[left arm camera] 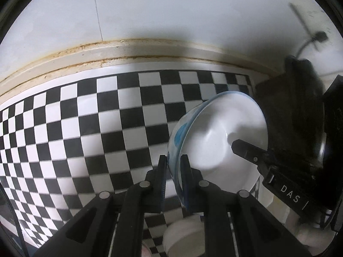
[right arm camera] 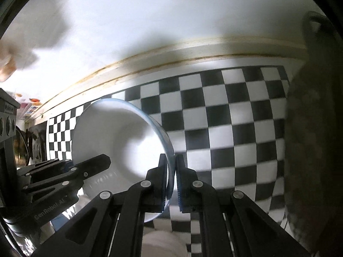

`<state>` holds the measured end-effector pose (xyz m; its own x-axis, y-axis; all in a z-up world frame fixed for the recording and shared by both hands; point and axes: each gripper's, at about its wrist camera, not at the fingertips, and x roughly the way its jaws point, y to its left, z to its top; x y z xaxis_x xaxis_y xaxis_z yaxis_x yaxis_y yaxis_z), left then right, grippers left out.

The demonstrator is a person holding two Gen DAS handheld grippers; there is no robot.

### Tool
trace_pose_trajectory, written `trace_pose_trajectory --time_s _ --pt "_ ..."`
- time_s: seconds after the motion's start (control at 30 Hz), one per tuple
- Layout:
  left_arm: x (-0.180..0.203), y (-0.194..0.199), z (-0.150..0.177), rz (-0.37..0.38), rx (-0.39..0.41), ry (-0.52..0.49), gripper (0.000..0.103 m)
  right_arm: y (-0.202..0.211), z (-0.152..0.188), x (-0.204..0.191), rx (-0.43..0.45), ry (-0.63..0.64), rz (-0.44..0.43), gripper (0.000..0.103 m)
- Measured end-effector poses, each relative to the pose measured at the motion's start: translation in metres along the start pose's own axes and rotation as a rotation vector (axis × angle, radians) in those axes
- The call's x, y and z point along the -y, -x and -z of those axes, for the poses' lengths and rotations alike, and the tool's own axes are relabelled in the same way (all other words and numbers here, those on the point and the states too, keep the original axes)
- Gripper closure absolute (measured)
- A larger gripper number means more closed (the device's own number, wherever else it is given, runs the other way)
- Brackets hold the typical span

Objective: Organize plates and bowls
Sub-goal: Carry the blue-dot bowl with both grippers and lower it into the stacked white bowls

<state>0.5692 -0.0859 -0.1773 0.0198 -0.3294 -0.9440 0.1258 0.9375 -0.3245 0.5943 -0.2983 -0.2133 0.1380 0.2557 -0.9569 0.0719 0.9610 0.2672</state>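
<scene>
White bowl (left arm camera: 216, 132) with blue-patterned outside, rim pinched by both claws

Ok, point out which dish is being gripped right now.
The blue-rimmed bowl: it hangs tilted, its rim pinched on opposite sides by the left gripper and the right gripper. The plain white dish below them is ungripped.

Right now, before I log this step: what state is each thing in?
Bowl: clear of the checkered mat, tilted, gripped at opposite rim edges.
Left gripper: shut on the bowl's rim.
Right gripper: shut on the bowl's rim.
White dish: resting below the bowl, partly hidden.
Checkered mat: lying flat.
</scene>
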Motion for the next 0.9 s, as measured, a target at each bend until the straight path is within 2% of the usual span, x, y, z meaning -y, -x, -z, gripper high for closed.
trace_pose_trajectory --time_s 0.27,0.43,0.67,0.9 --pt "0.014 0.012 0.064 0.021 -0.016 -0.065 0.092 0.045 0.077 -0.007 0.042 0.011 0.011 0.094" --pt "0.026 0.018 0.104 0.039 -0.053 -0.101 0.092 0.056 0.133 -0.004 0.050 -0.006 -0.001 0.093" --pt "0.027 0.004 0.151 0.030 -0.119 -0.134 0.091 0.036 0.197 0.009 -0.004 -0.057 -0.053 0.093" --pt "0.028 -0.022 0.174 -0.008 -0.184 -0.160 0.091 0.010 0.225 0.015 -0.053 -0.063 -0.037 0.093"
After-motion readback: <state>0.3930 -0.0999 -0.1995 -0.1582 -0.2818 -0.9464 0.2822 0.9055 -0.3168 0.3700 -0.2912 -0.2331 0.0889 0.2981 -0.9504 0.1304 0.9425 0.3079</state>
